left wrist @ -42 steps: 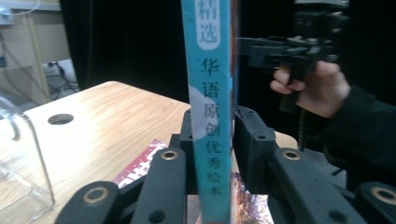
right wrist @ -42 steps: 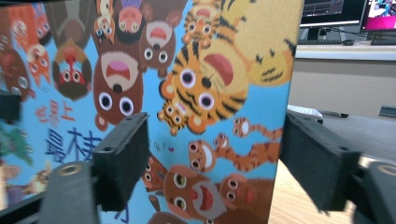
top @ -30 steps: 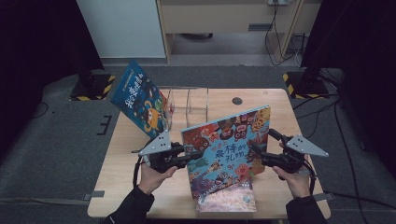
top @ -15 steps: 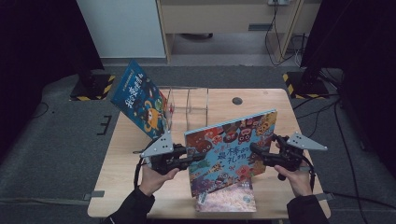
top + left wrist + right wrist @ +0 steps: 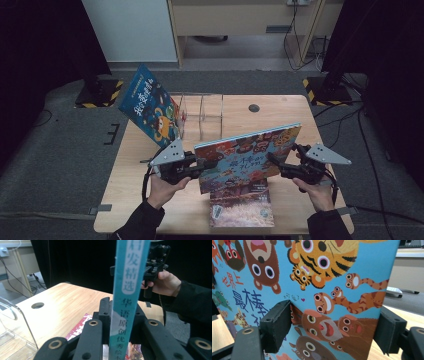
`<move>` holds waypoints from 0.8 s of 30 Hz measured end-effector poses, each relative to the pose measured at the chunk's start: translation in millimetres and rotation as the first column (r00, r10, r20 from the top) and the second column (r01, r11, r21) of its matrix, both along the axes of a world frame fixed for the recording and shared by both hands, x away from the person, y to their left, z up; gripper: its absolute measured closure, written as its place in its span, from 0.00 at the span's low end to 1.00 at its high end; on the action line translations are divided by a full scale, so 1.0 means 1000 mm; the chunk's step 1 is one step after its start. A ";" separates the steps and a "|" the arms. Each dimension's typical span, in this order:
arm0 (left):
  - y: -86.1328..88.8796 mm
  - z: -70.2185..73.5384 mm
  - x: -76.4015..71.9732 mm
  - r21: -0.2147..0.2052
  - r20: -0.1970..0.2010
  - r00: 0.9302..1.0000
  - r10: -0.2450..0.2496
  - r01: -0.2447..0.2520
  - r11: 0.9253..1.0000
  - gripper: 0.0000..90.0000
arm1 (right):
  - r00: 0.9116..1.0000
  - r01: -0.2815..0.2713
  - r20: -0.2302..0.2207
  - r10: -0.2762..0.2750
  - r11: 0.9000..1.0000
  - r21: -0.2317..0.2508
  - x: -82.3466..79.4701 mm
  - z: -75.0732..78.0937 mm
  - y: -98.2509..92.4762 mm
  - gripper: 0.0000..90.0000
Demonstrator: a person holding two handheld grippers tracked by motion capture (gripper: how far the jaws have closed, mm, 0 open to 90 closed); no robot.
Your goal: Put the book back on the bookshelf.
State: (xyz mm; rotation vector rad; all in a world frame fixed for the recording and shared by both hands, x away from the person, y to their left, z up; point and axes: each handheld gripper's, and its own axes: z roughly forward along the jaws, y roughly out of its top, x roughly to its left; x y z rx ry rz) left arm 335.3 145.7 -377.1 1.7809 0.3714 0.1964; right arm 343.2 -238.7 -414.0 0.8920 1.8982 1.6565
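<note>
- My left claw [image 5: 200, 167] is clamped on the left edge of the animal picture book [image 5: 247, 157]; in the left gripper view the book's teal spine [image 5: 127, 297] stands pinched between the two black jaws
- My right claw [image 5: 272, 162] sits at the book's right part; in the right gripper view one pad [image 5: 278, 323] lies against the cover and the other [image 5: 388, 331] stands just beside the book's edge. Its jaws have just been closing, with the book's corner between them, and I cannot tell whether they press on it
- The book is held up off the counter [image 5: 280, 107], standing on its long edge, cover toward me, tilted up to the right
- Below it a second book [image 5: 240, 207] lies flat on the counter near my edge
- A blue book [image 5: 150, 105] leans at the left end of the clear rack [image 5: 202, 112] at the far side of the counter
</note>
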 end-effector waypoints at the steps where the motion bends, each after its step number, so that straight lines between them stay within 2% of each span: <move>1: 0.000 0.000 0.000 -0.001 -0.002 1.000 -0.005 0.005 1.000 0.85 | 1.000 -0.002 0.000 0.002 1.000 0.000 0.000 0.000 0.000 0.26; 4: 0.000 0.000 0.000 -0.013 -0.008 0.998 -0.060 0.060 0.998 0.87 | 1.000 -0.017 0.000 0.017 1.000 0.005 0.001 -0.001 -0.001 0.24; 5: 0.000 0.000 -0.001 -0.007 0.007 0.998 -0.058 0.058 0.998 0.88 | 1.000 -0.028 -0.005 0.028 0.999 0.018 0.003 -0.001 -0.001 0.22; 10: 0.001 0.000 0.000 -0.003 0.015 0.998 -0.059 0.059 0.998 0.88 | 0.998 -0.065 0.000 0.065 0.997 0.042 0.011 -0.005 0.003 0.18; 15: 0.001 0.002 0.001 -0.009 -0.005 0.999 -0.041 0.040 0.999 0.87 | 0.998 -0.061 -0.003 0.061 0.998 0.029 0.008 -0.003 0.001 0.23; 18: 0.004 0.008 0.002 -0.004 -0.011 0.999 -0.032 0.032 0.999 0.82 | 0.999 -0.054 0.002 0.054 0.998 0.024 0.006 -0.002 0.001 0.24; 21: 0.008 0.016 0.005 -0.004 -0.025 0.999 -0.047 0.047 0.999 0.78 | 0.999 -0.051 0.003 0.051 0.999 0.018 0.006 -0.003 0.001 0.24; 24: 0.009 0.025 0.008 0.038 -0.027 0.999 -0.047 0.048 0.998 0.74 | 0.999 -0.052 0.003 0.052 0.998 0.019 0.006 -0.003 0.001 0.24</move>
